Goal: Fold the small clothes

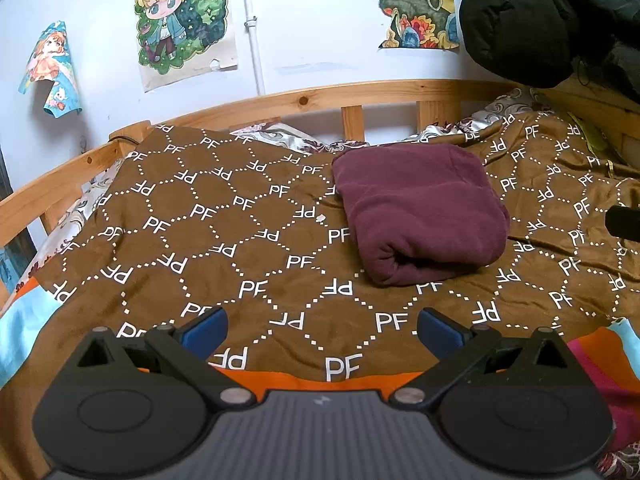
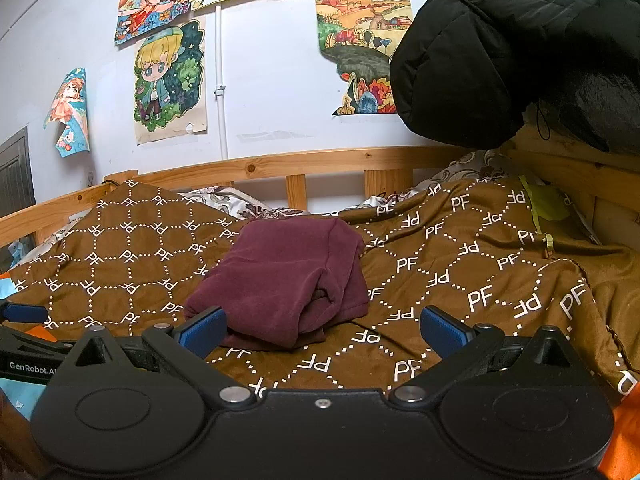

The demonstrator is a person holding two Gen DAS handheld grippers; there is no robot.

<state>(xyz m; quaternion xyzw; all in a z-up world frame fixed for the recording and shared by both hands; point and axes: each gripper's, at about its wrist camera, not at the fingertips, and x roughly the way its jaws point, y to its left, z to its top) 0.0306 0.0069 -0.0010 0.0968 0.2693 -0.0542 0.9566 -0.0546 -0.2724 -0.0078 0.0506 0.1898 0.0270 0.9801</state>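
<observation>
The garment (image 1: 420, 212) lay folded on the blanket (image 1: 224, 240). Both grippers (image 1: 322, 326) (image 2: 320, 330) stood wide and empty; a careless touch could unroll its loose front edge.

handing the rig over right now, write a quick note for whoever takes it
Left claw: open, holding nothing, hovering over the brown PF-patterned blanket.
Right claw: open, holding nothing, just short of the garment.
The maroon fleece garment lies folded into a compact bundle on the blanket, mid-bed, touching neither claw.
Done: this piece looks folded.
Left: no other small clothes show; a black puffer jacket hangs over the wooden bed frame at far right. Check the fold is tidy, then look for the next item.
</observation>
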